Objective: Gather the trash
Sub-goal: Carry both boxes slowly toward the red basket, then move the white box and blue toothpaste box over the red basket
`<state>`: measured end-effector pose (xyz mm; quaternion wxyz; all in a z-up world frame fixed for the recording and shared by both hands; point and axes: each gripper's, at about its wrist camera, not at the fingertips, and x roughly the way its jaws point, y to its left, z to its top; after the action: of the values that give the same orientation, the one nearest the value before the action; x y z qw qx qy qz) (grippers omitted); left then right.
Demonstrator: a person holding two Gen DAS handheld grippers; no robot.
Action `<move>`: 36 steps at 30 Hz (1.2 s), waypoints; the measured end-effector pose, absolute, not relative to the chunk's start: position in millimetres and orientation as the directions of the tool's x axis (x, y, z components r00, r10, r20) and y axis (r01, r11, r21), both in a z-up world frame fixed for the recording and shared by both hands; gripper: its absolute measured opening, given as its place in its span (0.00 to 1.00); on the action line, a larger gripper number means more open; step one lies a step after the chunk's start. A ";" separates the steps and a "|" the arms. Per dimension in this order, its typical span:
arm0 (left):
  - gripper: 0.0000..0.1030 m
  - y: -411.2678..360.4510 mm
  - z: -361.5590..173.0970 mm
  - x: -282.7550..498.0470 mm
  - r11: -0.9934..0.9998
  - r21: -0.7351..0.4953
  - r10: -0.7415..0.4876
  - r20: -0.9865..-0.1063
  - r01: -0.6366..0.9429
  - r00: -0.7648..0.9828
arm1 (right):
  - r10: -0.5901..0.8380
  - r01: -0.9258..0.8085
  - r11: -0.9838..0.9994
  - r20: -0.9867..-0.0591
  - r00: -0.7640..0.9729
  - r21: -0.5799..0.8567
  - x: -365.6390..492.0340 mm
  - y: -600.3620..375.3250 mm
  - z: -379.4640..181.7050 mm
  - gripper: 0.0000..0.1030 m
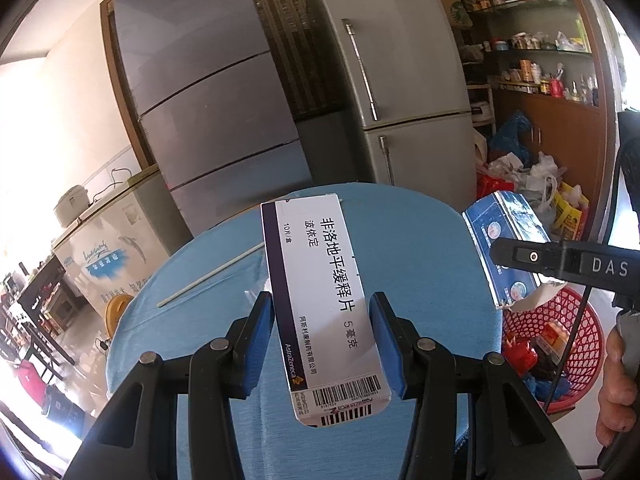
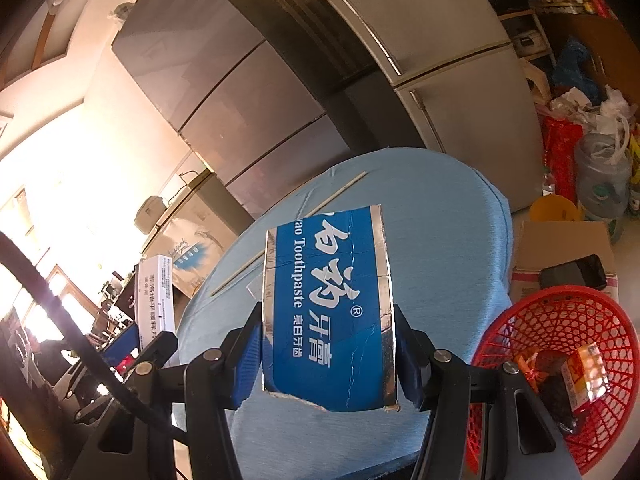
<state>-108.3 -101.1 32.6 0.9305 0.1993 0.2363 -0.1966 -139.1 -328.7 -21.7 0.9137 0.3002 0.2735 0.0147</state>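
Trash status: left gripper (image 1: pixel 322 344) clamped on white medicine box (image 1: pixel 324 300), right gripper (image 2: pixel 328 354) clamped on torn blue toothpaste box (image 2: pixel 328 308), both held above the blue-covered table (image 2: pixel 440 240). Red basket (image 2: pixel 560 320) at 4 o'clock of the right gripper already holds a few packets, so collection looks partly done; both boxes not yet dropped. Left on the table: thin stick (image 2: pixel 292 232) at 11 o'clock. Beyond: cardboard box with phone (image 2: pixel 572 272), fridges (image 1: pixel 400 60). Path to basket looks clear.
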 end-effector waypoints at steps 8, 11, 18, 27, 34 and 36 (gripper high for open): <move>0.49 -118.3 32.6 -116.4 0.819 0.303 -0.287 -0.519 0.487 0.805 | 0.176 0.161 0.803 -0.486 0.856 0.573 -150.3 -346.3 -24.1 0.59; 0.49 -125.8 32.1 -120.3 0.807 0.312 -0.296 -0.521 0.501 0.801 | 0.166 0.171 0.798 -0.484 0.859 0.577 -154.9 -353.4 -25.0 0.59; 0.49 -142.7 32.5 -127.2 0.780 0.340 -0.306 -0.523 0.525 0.795 | 0.154 0.194 0.776 -0.478 0.865 0.600 -164.9 -372.4 -27.3 0.59; 0.49 -160.0 29.1 -136.4 0.748 0.366 -0.320 -0.533 0.554 0.783 | 0.134 0.220 0.749 -0.469 0.873 0.624 -178.0 -392.9 -30.8 0.59; 0.49 -184.9 24.8 -142.9 0.702 0.361 -0.353 -0.573 0.615 0.739 | 0.098 0.257 0.727 -0.466 0.879 0.636 -195.6 -412.7 -36.3 0.59; 0.49 -192.4 24.1 -146.8 0.686 0.370 -0.361 -0.573 0.626 0.735 | 0.088 0.269 0.713 -0.464 0.882 0.648 -201.5 -421.4 -39.3 0.59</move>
<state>-146.8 -192.4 24.1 0.8878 0.2821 0.2346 -0.2780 -201.5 -421.4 -39.3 0.8943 0.3755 0.2380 -0.0507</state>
